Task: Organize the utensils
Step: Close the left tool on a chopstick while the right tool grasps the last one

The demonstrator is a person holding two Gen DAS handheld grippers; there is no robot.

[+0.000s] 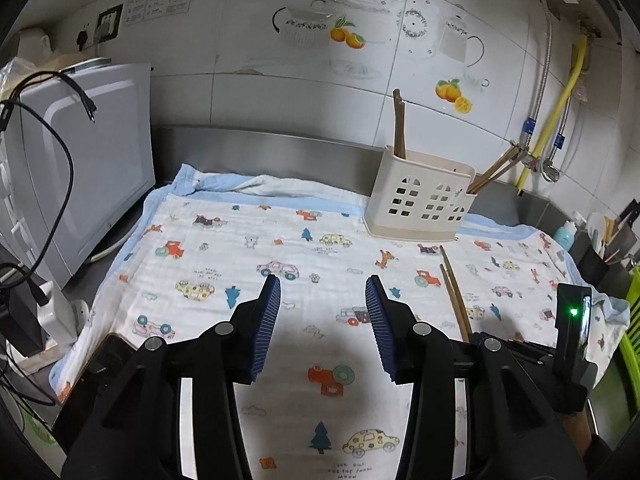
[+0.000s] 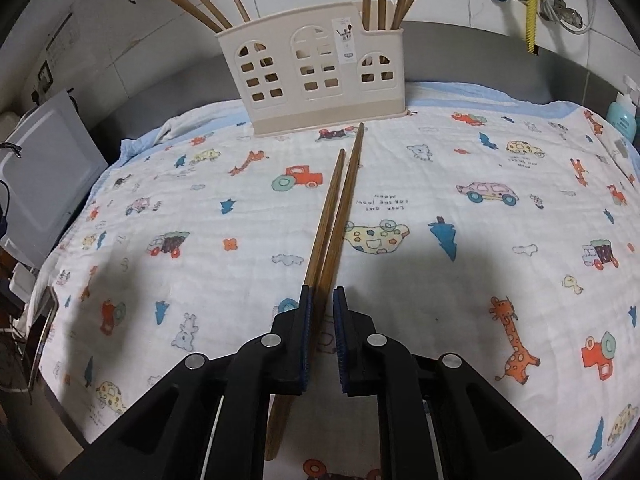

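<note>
A cream house-shaped utensil holder (image 2: 316, 76) stands at the back of a patterned cloth (image 2: 460, 272); it also shows in the left wrist view (image 1: 420, 200). Several wooden chopsticks stand in its left and right compartments. Two wooden chopsticks (image 2: 334, 216) lie on the cloth, pointing at the holder; they also show in the left wrist view (image 1: 454, 292). My right gripper (image 2: 320, 294) straddles their near ends with its jaws narrowly parted, not clamped on them. My left gripper (image 1: 323, 284) is wide open and empty above the cloth, left of the chopsticks.
A white appliance (image 1: 84, 160) with black cables stands left of the cloth. A tiled wall with pipes and a yellow hose (image 1: 560, 112) lies behind. A blue bottle (image 2: 622, 114) and a green rack (image 1: 632, 320) sit at the right.
</note>
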